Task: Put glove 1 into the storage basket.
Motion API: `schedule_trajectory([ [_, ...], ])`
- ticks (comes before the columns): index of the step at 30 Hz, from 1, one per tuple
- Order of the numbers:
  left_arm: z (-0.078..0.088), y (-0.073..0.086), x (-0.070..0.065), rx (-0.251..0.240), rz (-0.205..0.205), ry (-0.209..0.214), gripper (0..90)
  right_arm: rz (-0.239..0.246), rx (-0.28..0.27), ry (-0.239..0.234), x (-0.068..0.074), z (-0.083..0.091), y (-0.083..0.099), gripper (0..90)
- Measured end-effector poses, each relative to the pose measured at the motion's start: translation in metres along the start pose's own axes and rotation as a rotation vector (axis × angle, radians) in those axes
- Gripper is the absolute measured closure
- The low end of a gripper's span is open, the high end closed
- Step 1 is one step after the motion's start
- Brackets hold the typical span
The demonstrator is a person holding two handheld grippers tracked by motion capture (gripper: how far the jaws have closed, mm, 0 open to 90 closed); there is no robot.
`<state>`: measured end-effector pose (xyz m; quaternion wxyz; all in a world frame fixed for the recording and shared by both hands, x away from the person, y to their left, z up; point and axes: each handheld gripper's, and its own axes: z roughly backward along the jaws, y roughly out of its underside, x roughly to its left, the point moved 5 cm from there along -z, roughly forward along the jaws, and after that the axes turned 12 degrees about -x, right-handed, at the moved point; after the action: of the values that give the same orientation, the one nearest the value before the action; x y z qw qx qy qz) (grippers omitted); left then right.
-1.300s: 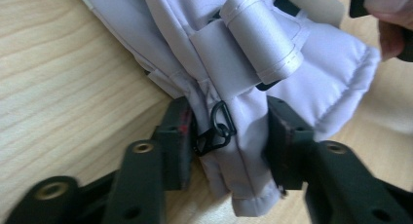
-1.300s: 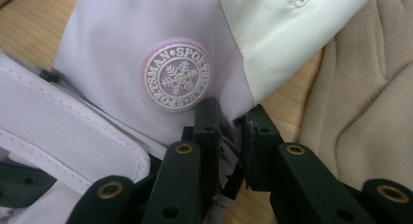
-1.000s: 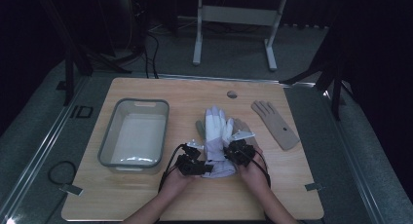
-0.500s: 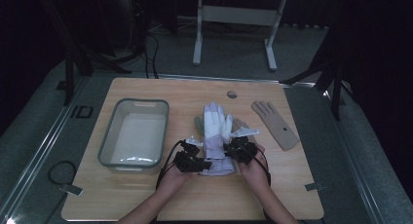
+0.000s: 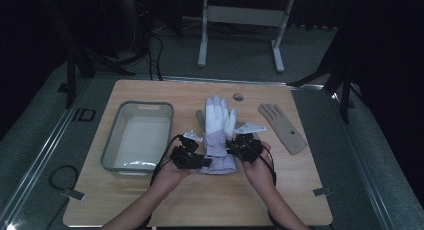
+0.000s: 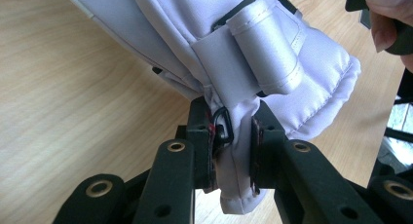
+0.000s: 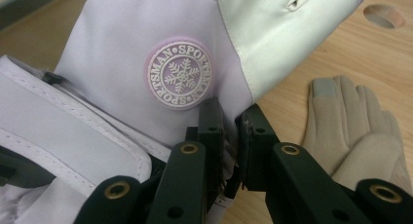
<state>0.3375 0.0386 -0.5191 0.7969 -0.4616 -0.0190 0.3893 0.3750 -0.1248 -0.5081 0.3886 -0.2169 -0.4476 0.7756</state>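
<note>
White ski glove (image 5: 217, 135) stretched between both tongs, left gripper (image 5: 196, 161) clenched on its cuff edge, right gripper (image 5: 239, 148) clenched on its opposite side, tan glove (image 5: 282, 128) beyond the right gripper, grey tub (image 5: 137, 137) left of the left gripper.

The ski glove (image 5: 217, 132) is white over the fingers and pale lavender over the back and cuff, with a round lilac badge (image 7: 180, 73) bearing a white snowflake and lettering. Toward the desk's right edge lies a plain tan knit glove (image 5: 282, 127), one fingertip grey. The tub (image 5: 111, 149) near the left edge is translucent grey. The desk (image 5: 165, 200) is light wood grain. Both grippers (image 5: 189, 157) (image 5: 245, 147) are black.
</note>
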Motion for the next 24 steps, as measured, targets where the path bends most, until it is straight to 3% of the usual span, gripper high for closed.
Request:
schedule_trajectory([
  [13, 0.033, -0.009, 0.012, 0.011, -0.034, -0.019, 75.4, 0.026, -0.027, -0.032, 0.020, -0.005, -0.028, 81.7],
  [24, 0.070, -0.013, 0.027, 0.015, -0.048, -0.050, 75.4, 0.071, -0.050, -0.060, 0.049, -0.015, -0.057, 81.7],
])
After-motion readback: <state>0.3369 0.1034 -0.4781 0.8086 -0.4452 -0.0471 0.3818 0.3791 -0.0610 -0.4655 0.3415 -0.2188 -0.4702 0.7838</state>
